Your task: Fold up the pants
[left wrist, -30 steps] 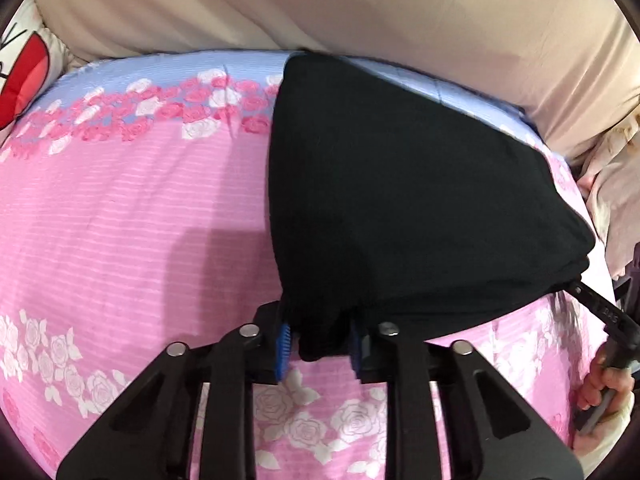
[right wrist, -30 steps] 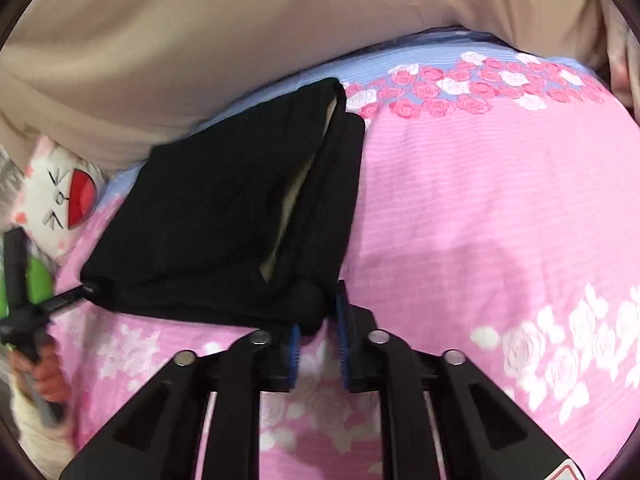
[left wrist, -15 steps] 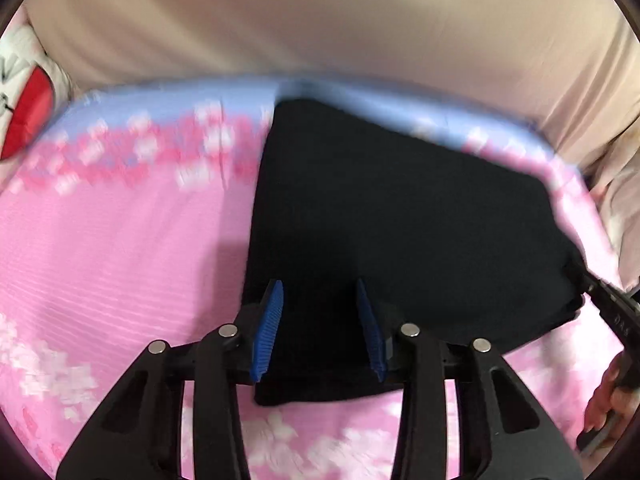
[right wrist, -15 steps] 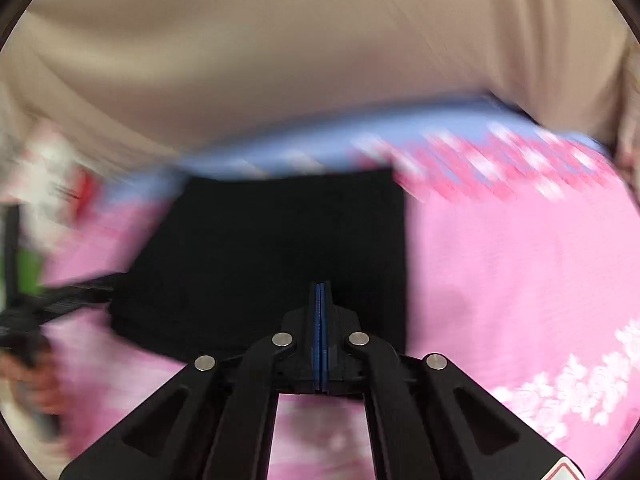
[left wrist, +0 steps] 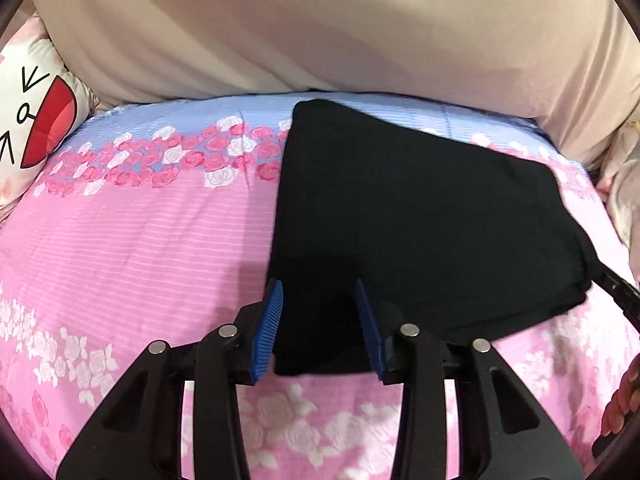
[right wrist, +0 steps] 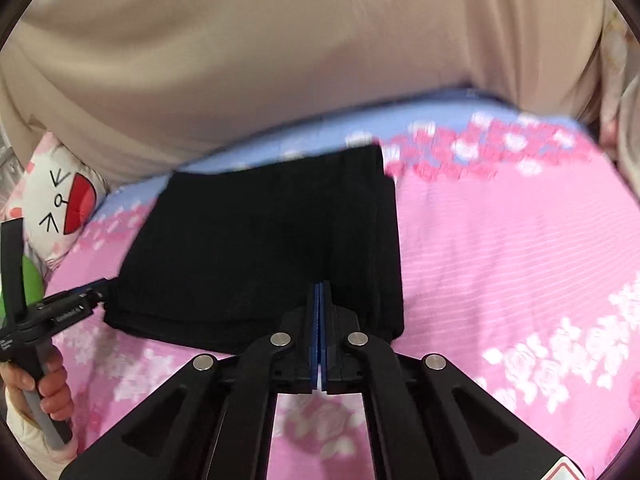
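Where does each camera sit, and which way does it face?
Left wrist: on the left gripper, angled down at the folded black pants; its open fingers show, and the right hand at the right edge.
Right wrist: on the right gripper, same pants; shut fingers, left hand.
Shared: pants, pink bedsheet, cartoon pillow.

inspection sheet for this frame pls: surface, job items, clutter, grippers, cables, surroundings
Surface: pink bedsheet with rose print and a blue band at the far edge.
Job's things: black pants, folded into a compact flat stack, lying on the sheet.
Clutter: cartoon-face pillow at the far left edge of the bed.
Grippers: left hand-held gripper open, pads apart over the near corner of the pants, not pinching them. Right hand-held gripper shut, nothing between its pads, over the near edge of the pants.
Cables: nothing seen.
Surroundings: beige fabric fills the background behind the bed; pale bedding at the right edge.
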### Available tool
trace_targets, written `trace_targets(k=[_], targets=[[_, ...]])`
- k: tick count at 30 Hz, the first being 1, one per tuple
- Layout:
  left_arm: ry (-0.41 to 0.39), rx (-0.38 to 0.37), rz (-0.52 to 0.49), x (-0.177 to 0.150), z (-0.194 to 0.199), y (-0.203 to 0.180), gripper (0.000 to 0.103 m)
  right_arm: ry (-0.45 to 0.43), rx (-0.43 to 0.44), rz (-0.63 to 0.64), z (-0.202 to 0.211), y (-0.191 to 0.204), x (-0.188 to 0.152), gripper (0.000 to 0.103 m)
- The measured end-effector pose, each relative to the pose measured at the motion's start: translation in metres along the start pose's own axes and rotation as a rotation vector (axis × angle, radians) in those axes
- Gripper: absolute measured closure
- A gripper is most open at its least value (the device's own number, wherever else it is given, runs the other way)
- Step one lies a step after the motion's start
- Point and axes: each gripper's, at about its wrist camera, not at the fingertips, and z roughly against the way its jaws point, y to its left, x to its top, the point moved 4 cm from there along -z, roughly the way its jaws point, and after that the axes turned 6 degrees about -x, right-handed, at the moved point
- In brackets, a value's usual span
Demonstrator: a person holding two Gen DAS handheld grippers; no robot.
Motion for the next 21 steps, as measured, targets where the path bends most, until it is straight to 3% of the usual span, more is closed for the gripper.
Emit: trace_targets(k=[6,10,17,21], targets=[[-0.010,-0.003,-0.008,-0.014,0.011,-0.016,0.066,-0.064,-0.089,0.070,0.026,0.022,-0.021,0.101],[-0.014,-0.005,-0.004,-0.021,0.016,-0.021,0.065,-0.059,-0.097,0.069,0.028,0.022,-0.029,0.100],[-0.069,0.086,-0.033,-0.030,0.031,-0.025,0.064,-0.067,-0.128,0.079,0.034,0.026,-0.046,0.096],[-0.115,0.134,-0.053,-0.039,0.039,-0.030,0.046,-0.065,-0.121,0.083,0.038,0.031,-0.056,0.093]])
